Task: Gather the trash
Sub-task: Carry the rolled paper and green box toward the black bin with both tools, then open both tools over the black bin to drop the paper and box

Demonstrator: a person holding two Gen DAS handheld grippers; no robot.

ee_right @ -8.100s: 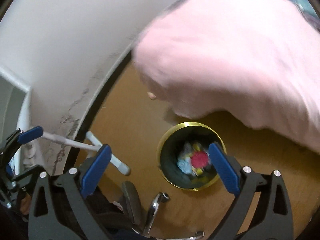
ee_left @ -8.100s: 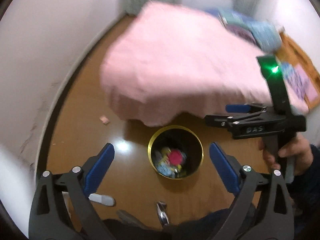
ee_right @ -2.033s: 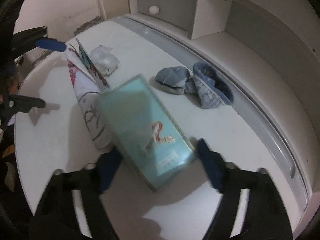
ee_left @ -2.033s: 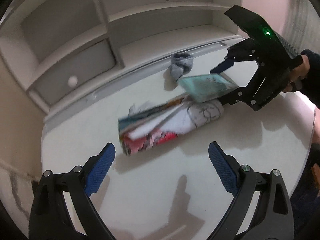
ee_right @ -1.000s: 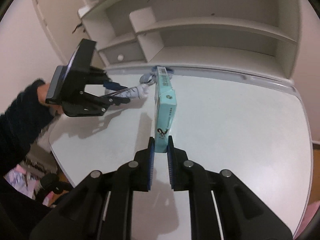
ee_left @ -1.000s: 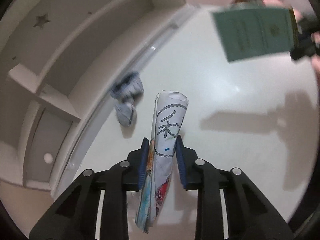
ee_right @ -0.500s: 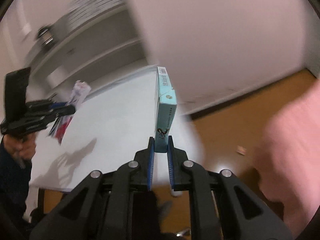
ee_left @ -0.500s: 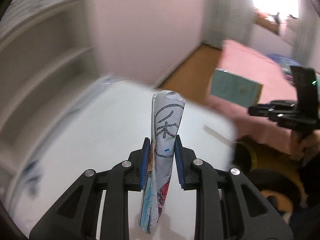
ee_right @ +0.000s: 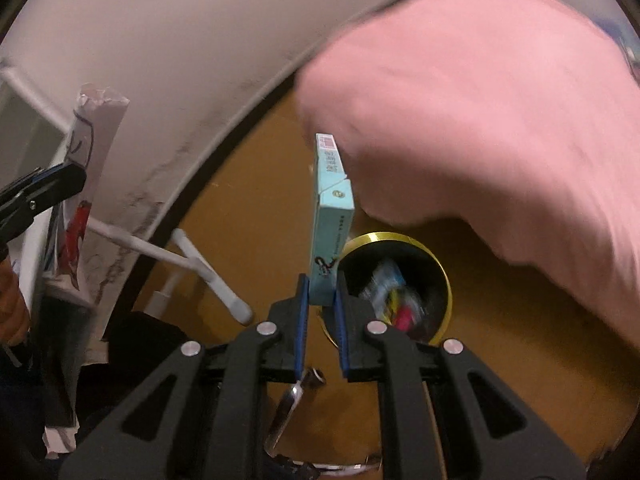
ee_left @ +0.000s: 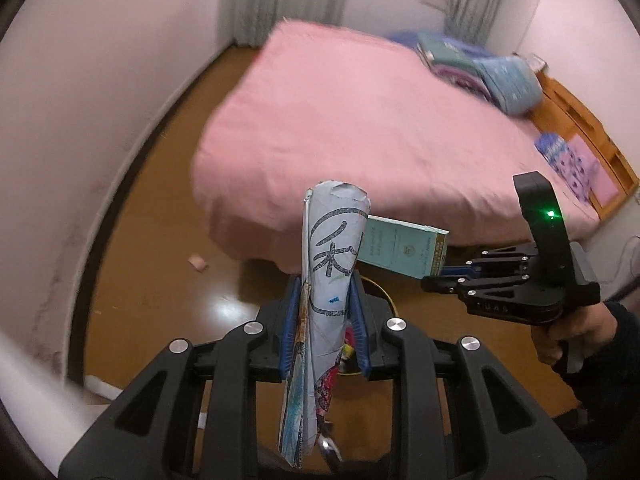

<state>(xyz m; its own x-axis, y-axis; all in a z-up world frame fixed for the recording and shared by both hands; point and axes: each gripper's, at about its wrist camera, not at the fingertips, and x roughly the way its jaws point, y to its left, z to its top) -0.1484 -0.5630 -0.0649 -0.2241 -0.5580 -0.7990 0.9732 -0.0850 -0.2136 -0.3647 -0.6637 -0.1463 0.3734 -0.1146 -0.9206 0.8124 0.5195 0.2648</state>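
My left gripper (ee_left: 323,320) is shut on a rolled bundle of drawn-on paper (ee_left: 330,280), held upright above the floor; the bundle also shows at the left of the right wrist view (ee_right: 90,152). My right gripper (ee_right: 320,304) is shut on a flat teal box (ee_right: 331,216), held on edge above the rim of a gold-rimmed black trash bin (ee_right: 434,256) that holds colourful trash. In the left wrist view the right gripper (ee_left: 436,276) holds the teal box (ee_left: 400,246) to the right of the paper, and the bin rim (ee_left: 386,292) peeks out behind my fingers.
A bed with a pink cover (ee_left: 360,120) fills the far side and overhangs close to the bin. Brown wooden floor (ee_left: 160,280) runs along a white wall (ee_left: 80,80). A small pink scrap (ee_left: 197,262) lies on the floor. White furniture legs (ee_right: 208,276) stand left of the bin.
Both grippers swung away from the white desk to the floor by the bed. The paper roll and the teal box stay gripped; the trash bin has come into view beneath them.
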